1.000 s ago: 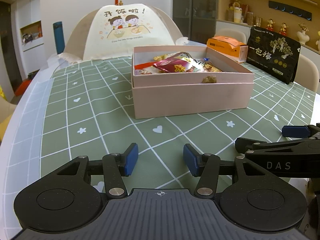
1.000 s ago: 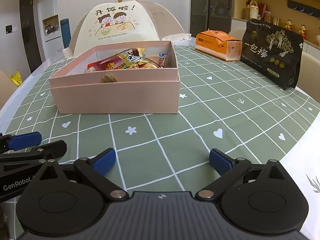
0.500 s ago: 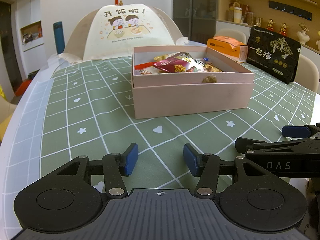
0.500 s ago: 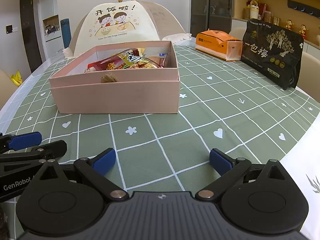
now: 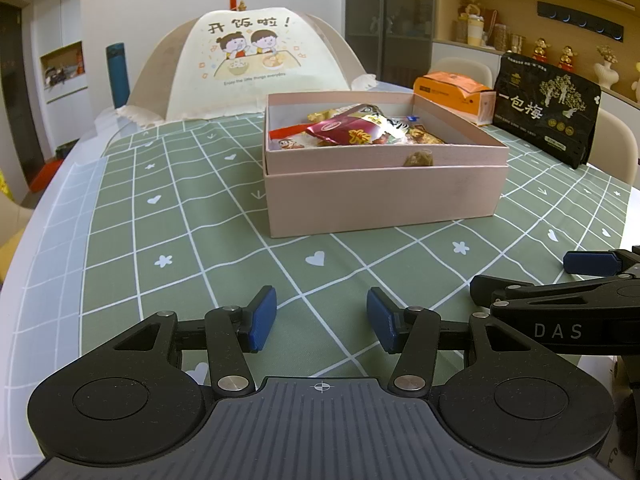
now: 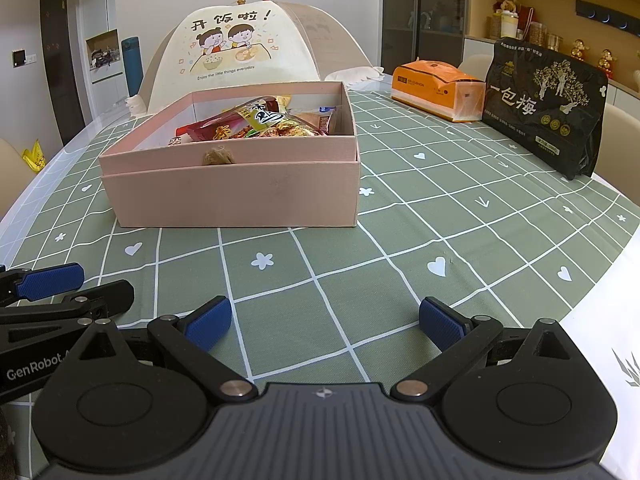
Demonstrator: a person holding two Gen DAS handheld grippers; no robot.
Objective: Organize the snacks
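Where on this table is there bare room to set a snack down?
Bare cloth lies between the pink box and both open grippers, left gripper and right gripper, and between box and black plum bag. The box interior is crowded with snack packets.

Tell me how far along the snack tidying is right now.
Done: several snack packets already lie in the open pink box. In hand: nothing; the left hand-held gripper and right hand-held gripper both stand open and empty over the green tablecloth. Left, probably: the black plum bag stands outside the box, beside the orange tissue pack.
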